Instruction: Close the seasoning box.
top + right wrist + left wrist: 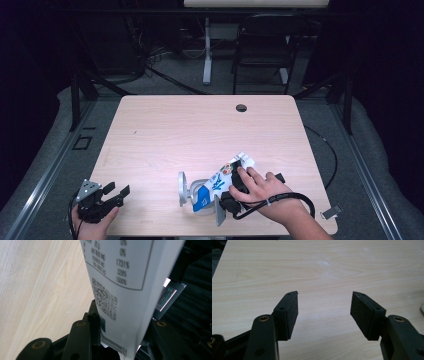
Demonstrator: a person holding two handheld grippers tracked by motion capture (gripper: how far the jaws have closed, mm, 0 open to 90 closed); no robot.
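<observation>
A white and blue carton (218,181) with colourful print lies tilted near the front of the wooden table (200,130), its white top end pointing back and right. My right gripper (222,192) is shut on it, with a hand over the gripper. In the right gripper view the carton (120,277) shows a printed table and a QR code, and both black jaws of the right gripper (122,325) press on its sides. My left gripper (117,190) rests at the front left corner, held by a hand. Its jaws (324,305) stand open over bare wood.
A pale round-rimmed thing (183,188) stands by the carton's lower, blue end. A round hole (241,108) marks the far side of the tabletop. A small grey piece (331,212) sits off the front right corner. A dark chair (262,45) stands beyond the table.
</observation>
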